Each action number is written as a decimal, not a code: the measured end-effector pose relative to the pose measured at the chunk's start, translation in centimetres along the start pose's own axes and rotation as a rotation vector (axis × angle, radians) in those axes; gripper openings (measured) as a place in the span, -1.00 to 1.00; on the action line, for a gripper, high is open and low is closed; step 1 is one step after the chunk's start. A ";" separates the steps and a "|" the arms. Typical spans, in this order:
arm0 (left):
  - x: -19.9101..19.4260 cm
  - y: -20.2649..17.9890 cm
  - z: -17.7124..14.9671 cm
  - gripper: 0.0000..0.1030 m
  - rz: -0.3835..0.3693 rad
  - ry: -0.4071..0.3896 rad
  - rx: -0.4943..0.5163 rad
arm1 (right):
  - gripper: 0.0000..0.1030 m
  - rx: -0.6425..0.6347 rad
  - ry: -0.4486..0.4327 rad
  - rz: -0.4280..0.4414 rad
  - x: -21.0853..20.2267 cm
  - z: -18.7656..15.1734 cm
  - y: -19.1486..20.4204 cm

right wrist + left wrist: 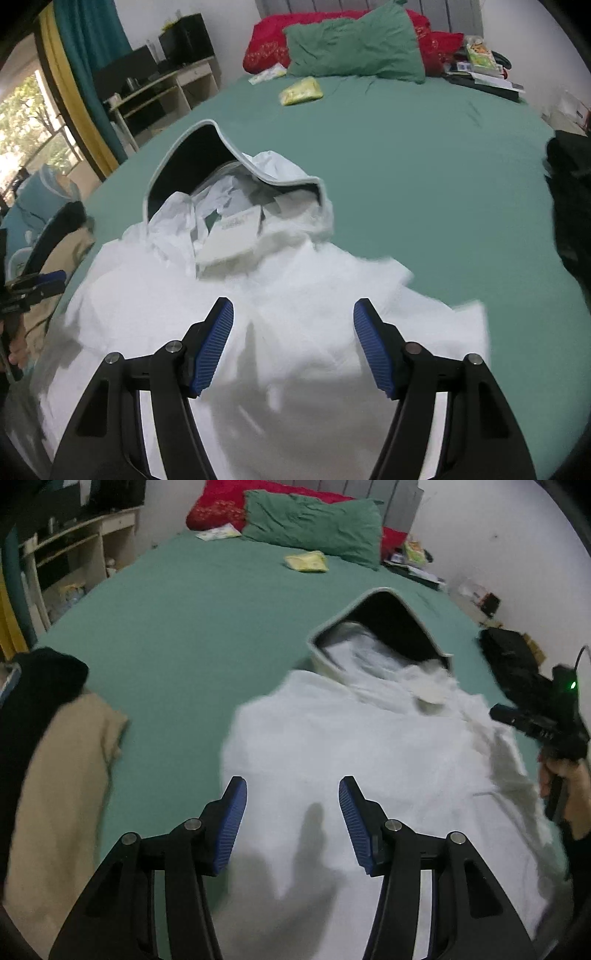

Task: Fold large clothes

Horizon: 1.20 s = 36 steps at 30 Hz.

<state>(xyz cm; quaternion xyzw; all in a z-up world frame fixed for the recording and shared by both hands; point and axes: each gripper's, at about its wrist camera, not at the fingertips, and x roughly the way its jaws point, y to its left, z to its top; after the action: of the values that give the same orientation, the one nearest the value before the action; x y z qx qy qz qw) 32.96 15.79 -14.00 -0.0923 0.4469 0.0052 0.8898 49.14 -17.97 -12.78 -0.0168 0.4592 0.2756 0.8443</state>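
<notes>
With my left tongs [292, 794] and right tongs [293, 315] both released above the near half of the white hooded fleece garment [369, 768] on the green-sheeted bed [184, 627], uneven pinches could drag it skewed.

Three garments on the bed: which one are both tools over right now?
The white hooded jacket, spread on the green sheet with its dark-lined hood away from the tools. The beige garment and the black garment lie off to its left.
</notes>
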 end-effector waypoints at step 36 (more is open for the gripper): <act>5.8 3.3 0.3 -0.34 -0.030 0.135 -0.025 | -0.89 0.215 0.008 -0.234 -2.5 -5.2 -2.9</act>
<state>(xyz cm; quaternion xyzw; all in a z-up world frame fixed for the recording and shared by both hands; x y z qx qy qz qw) 36.36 18.63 -18.95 -0.1102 0.5044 -0.0090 0.8564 45.49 -23.05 -14.51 0.0194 0.4842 0.1245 0.8658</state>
